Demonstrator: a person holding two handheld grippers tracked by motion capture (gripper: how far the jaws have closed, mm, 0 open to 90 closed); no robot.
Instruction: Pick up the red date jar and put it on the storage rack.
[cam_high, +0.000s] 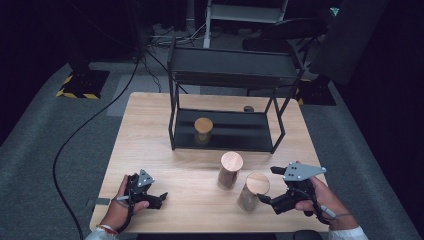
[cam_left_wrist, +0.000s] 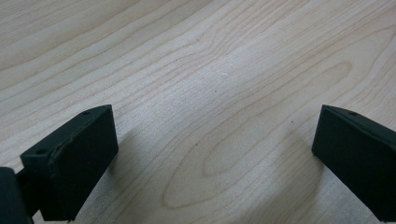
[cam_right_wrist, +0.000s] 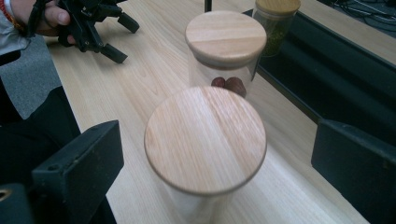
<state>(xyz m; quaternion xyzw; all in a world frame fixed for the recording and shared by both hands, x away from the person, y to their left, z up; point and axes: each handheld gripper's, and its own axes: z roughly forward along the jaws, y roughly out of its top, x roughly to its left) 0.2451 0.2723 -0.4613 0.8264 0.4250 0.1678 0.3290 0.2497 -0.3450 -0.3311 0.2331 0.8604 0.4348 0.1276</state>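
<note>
Dark studio floor surrounds the wooden desk (cam_high: 150, 150): one jar (cam_high: 203, 131) already sits on the black rack (cam_high: 225, 131), while two wait. Right claw (cam_high: 266, 185) spreads wide around the nearest jar (cam_high: 254, 191); left claw (cam_high: 159, 196) rests wide, empty.

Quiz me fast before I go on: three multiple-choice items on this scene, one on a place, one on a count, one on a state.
1. Where does the green-filled jar stand?
A. on the rack's lower shelf
B. on the rack's top
C. on the floor

2. How many wooden-lidded jars?
A. one
B. three
C. five

3. The right gripper is:
A. shut on a lid
B. open beside the nearest jar
C. inside the rack

Answers: 1 A, it stands on the black lower shelf. 2 B, two on the table, one in the rack. 3 B, jaws apart around the jar's lid.
</note>
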